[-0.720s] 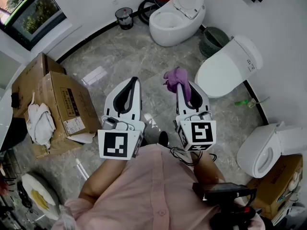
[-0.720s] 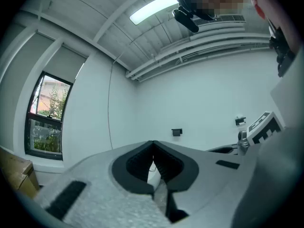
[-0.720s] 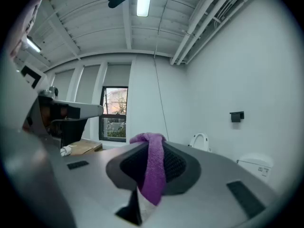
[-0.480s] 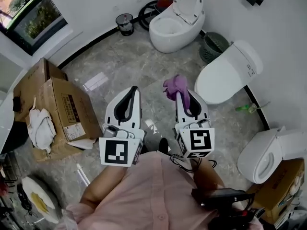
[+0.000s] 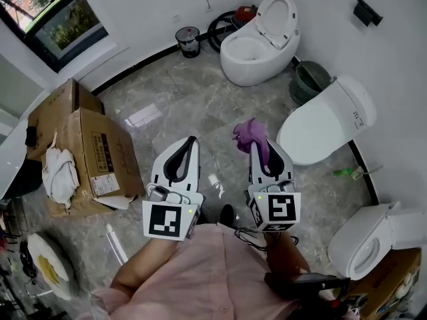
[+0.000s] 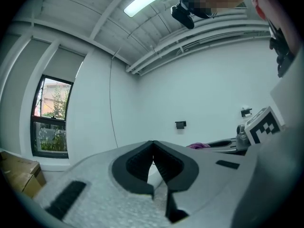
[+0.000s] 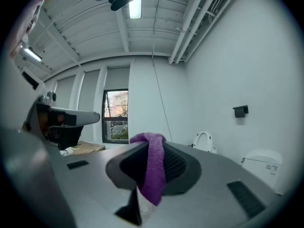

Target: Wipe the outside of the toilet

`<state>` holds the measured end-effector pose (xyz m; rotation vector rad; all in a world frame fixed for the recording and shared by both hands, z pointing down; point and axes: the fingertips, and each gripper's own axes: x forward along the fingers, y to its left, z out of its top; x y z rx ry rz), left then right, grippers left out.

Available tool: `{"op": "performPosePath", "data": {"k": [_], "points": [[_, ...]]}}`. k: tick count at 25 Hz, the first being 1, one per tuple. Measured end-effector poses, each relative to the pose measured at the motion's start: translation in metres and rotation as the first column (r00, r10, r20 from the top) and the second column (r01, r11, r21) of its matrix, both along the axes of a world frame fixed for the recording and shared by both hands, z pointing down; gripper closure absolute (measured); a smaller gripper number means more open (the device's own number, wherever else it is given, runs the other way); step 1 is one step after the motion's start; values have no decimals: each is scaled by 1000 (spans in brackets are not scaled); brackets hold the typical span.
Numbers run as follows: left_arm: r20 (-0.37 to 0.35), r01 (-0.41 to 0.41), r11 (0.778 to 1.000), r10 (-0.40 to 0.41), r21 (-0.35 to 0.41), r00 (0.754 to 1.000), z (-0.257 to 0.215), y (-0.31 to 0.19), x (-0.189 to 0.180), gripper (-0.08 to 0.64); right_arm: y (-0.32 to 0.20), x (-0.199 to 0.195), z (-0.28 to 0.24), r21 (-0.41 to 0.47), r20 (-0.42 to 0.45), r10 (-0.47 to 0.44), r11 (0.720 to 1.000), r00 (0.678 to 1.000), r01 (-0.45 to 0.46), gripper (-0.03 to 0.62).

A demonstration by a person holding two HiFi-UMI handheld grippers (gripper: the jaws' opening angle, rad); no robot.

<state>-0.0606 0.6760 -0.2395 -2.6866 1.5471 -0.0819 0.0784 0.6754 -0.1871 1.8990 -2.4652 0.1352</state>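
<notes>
The left gripper (image 5: 191,141) is held pressed together, with nothing between. A purple cloth (image 5: 247,131) is pinched by the right gripper (image 5: 257,144). Just beyond, a closed-lid toilet (image 5: 327,122) is set at the floor's (image 5: 173,92) right edge.

Purple cloth (image 5: 248,131), crumpled, pinched in the right gripper (image 5: 259,145) jaws, its tail hanging down between them. Closed-lid toilet (image 5: 327,122), white, at the right wall, near the cloth. Round toilet (image 5: 257,49), white, lid up, far. Third toilet (image 5: 363,235), white, near right.
</notes>
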Motion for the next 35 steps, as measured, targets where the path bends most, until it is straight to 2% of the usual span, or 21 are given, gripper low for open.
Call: {"op": "performPosePath", "data": {"k": [4,8,14,16,18,26,35], "points": [[8,21,1000,-21,-18,1000,8,-14,-4,552,-20,7,10,-23,11,2,1000,1000,-2,526],[19,40,999,-40,-18,999,16,-46,-25,552,-52,0,18,-38,5,6,999,1000,-6,526],[6,53,997,-52,-52,999,33,-121,-59,552,-125,-27,37,-84,-11,10,996,1000,-11,526],[22,51,997,-50,-58,999,39,-154,-74,552,-155,-41,41,-86,-13,12,996,1000,-13,526],[39,45,997,-43,-67,998,45,-190,-90,552,-188,-55,43,-86,-16,16,996,1000,-18,526],[28,8,998,-6,-60,1000,42,-311,-137,552,-299,-93,32,-80,-32,60,995,998,-62,526],[-1,-67,997,67,-31,998,27,-379,-139,552,-360,-97,4,-14,-41,130,991,991,-131,526]]}}
